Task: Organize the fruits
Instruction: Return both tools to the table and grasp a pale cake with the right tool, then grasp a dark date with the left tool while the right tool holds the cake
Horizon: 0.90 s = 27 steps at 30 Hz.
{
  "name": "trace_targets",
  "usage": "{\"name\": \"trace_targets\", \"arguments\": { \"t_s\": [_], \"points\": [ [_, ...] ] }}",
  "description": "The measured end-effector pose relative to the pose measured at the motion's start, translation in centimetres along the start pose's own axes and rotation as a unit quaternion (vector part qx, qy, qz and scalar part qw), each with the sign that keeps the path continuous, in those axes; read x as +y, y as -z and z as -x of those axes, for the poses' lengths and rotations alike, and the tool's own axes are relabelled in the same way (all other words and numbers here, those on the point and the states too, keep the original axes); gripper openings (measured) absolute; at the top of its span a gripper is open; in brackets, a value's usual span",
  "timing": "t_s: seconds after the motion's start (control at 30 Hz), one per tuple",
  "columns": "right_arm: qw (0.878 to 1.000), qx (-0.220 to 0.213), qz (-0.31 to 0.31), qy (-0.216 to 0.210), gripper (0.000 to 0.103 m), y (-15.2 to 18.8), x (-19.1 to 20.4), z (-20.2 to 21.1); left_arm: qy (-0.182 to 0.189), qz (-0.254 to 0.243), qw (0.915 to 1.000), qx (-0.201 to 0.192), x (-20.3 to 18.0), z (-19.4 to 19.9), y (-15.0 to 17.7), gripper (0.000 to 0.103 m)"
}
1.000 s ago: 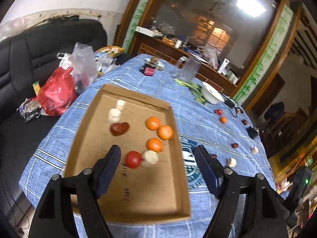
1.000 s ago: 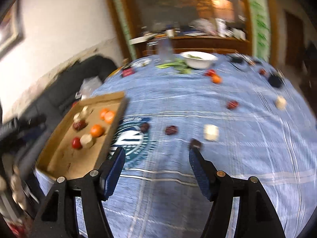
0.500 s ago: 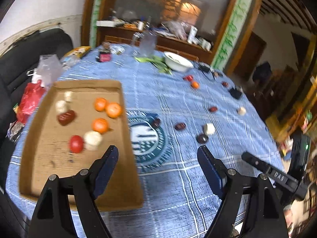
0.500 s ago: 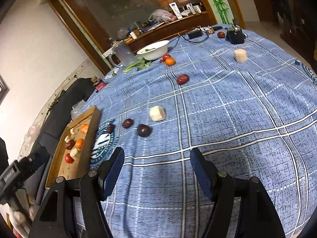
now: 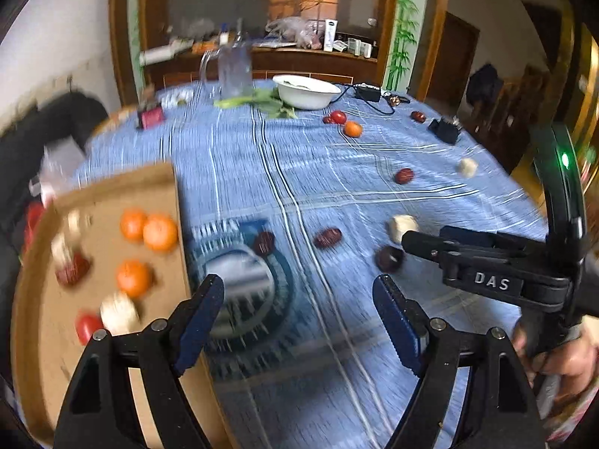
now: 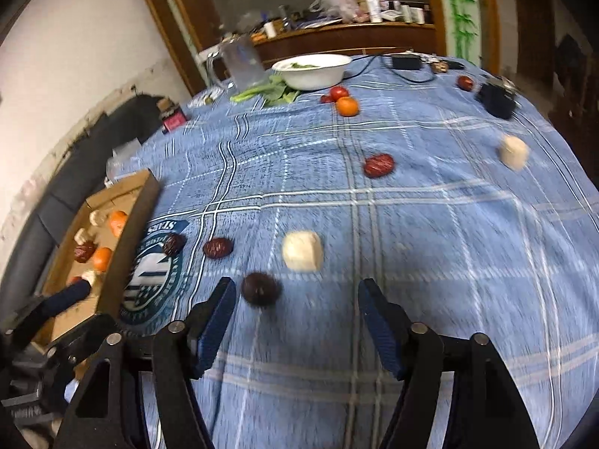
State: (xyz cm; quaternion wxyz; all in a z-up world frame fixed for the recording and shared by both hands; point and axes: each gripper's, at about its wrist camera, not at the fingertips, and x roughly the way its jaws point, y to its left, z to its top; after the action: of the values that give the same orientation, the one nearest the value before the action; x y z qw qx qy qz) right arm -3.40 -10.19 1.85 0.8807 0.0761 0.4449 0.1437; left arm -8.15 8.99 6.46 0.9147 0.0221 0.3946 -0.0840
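Left tool (image 5: 297, 312): jaws spread wide, nothing between them, hanging over the blue plaid cloth (image 5: 337, 172) of the worktop, just right of the cardboard tray (image 5: 30, 262).

Right tool (image 6: 295, 314): jaws also wide apart, holding nothing, low over the cloth. A dark round fruit (image 6: 261, 289) lies just ahead of its left finger, not gripped. A pale peeled chunk (image 6: 302, 250) sits just beyond, between the finger lines.

Tray holds three oranges (image 5: 160, 232), a red tomato (image 5: 88, 327) touching a pale chunk (image 5: 119, 312), a red date (image 5: 72, 269), and more pale pieces, blurred, near the far left wall.

Loose on the cloth: two dark red dates (image 6: 218, 248) near the printed round emblem (image 6: 153, 273), one of them on the emblem's edge; another date (image 6: 379, 165) mid-worktop; a pale chunk (image 6: 514, 152) toward the right edge; a tomato (image 6: 338, 92) touching an orange (image 6: 347, 106) near the white bowl (image 6: 310, 71); one more date (image 6: 465, 82) far right by a black box (image 6: 496, 101).

Leafy greens (image 6: 275, 89) and a clear pitcher (image 6: 243, 61) stand beside the bowl. Left-wrist view is motion-blurred.
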Motion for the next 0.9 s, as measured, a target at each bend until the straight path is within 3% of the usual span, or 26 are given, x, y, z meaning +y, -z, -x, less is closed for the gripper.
{"name": "trace_targets", "arguments": {
  "t_s": [0.13,0.23,0.3,0.4,0.6,0.63,0.67,0.77,0.8,0.9],
  "points": [
    [1.0,0.02,0.0,0.008,0.06,-1.1,0.3,-2.4,0.009,-0.021,0.9993,0.029,-0.5,-2.9,-1.4,0.061],
    [0.999,0.033,-0.012,0.004,0.052,-1.5,-0.4,-3.5,0.017,-0.029,0.9985,0.043,-1.1,-4.5,-2.0,0.06],
    [0.999,0.032,-0.007,0.009,0.038,-1.7,-0.4,-3.6,0.019,-0.032,0.998,0.051,-1.5,-5.6,-2.4,0.06],
    [0.999,0.029,-0.013,0.005,0.03,-1.7,-1.1,-3.5,0.031,-0.038,0.9964,0.069,-2.0,-7.0,-2.9,0.06],
    [0.999,0.022,-0.03,-0.013,0.028,-1.7,-1.8,-3.3,0.038,-0.035,0.9942,0.094,-2.3,-9.4,-3.4,0.059],
    [0.999,0.021,-0.032,-0.015,0.027,-1.7,-1.9,-3.3,0.04,-0.035,0.9937,0.099,-2.3,-9.7,-3.4,0.05],
    [0.999,0.02,-0.032,-0.015,0.027,-1.7,-1.9,-3.2,0.04,-0.037,0.9932,0.103,-2.4,-9.8,-3.3,0.027],
    [0.999,0.015,-0.029,-0.014,0.026,-1.6,-1.8,-3.0,0.027,-0.052,0.9931,0.101,-2.9,-9.6,-3.0,0.023],
    [0.999,0.013,-0.029,-0.015,0.025,-1.5,-1.7,-2.8,0.027,-0.053,0.9932,0.1,-3.0,-9.5,-2.9,0.017],
    [0.999,0.003,-0.029,-0.023,0.025,-1.4,-1.6,-2.0,0.035,-0.041,0.9943,0.092,-2.7,-8.8,-3.0,0.015]
  ]
}}
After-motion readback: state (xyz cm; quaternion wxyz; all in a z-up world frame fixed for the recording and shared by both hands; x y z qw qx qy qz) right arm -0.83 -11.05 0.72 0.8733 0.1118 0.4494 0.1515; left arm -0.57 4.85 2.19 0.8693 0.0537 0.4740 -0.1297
